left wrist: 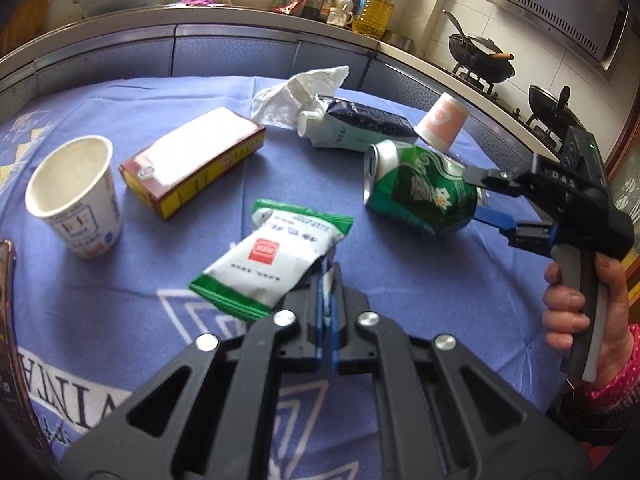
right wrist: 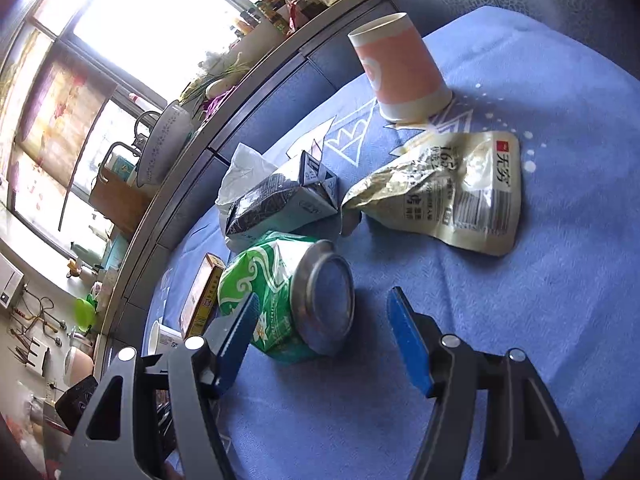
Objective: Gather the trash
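On the blue tablecloth lie, largest first, a red-and-yellow box on its side, a dark milk carton, a dented green can and a white paper cup standing upright (nothing visible inside). The left gripper is clamped on a green-and-white snack packet, lifted off the cloth. The right gripper stands spread around the can's base, its pads not pressing on it.

Brown object cut by left edge, identity unclear
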The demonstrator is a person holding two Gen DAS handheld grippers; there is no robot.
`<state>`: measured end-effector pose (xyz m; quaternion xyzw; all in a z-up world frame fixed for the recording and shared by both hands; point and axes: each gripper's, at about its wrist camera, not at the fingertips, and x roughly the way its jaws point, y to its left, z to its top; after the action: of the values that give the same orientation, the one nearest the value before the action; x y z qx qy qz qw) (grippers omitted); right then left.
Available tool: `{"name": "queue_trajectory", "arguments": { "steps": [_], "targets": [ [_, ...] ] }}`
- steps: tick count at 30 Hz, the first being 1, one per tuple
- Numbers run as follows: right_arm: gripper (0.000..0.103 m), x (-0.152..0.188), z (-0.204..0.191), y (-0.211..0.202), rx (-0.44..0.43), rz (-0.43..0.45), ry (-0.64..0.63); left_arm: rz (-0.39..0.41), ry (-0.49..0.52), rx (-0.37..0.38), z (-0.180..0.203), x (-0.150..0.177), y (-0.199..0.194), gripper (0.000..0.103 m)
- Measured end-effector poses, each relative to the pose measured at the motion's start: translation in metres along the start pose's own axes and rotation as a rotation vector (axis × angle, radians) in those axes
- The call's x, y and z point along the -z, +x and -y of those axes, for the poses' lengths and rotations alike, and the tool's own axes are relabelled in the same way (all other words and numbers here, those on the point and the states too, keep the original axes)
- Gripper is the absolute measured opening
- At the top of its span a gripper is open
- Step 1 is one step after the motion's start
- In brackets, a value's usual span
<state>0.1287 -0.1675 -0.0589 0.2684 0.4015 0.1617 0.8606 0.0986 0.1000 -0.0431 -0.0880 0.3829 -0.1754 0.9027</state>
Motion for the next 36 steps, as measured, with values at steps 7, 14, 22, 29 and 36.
{"name": "queue_trajectory", "arguments": {
  "steps": [7, 14, 22, 29, 36],
  "targets": [
    [0.07, -0.018, -0.008, 0.024, -0.035, -0.064, -0.089, -0.005, 0.012, 0.009, 0.01, 0.005, -0.004, 0.003],
    [0.07, 0.029, -0.039, -0.005, -0.191, -0.19, -0.122, 0.002, 0.008, 0.019, 0.012, 0.002, -0.002, 0.003],
    [0.07, 0.016, -0.055, -0.042, -0.071, -0.059, -0.29, -0.001, 0.044, 0.041, 0.031, -0.003, 0.006, 0.003],
    [0.07, -0.024, -0.04, 0.015, -0.102, -0.194, -0.245, 0.0, 0.048, 0.021, 0.037, -0.003, 0.007, 0.003],
    [0.037, -0.006, -0.037, 0.033, -0.178, -0.313, -0.225, -0.003, 0.035, 0.002, 0.03, 0.001, 0.002, 0.003]
  ]
}}
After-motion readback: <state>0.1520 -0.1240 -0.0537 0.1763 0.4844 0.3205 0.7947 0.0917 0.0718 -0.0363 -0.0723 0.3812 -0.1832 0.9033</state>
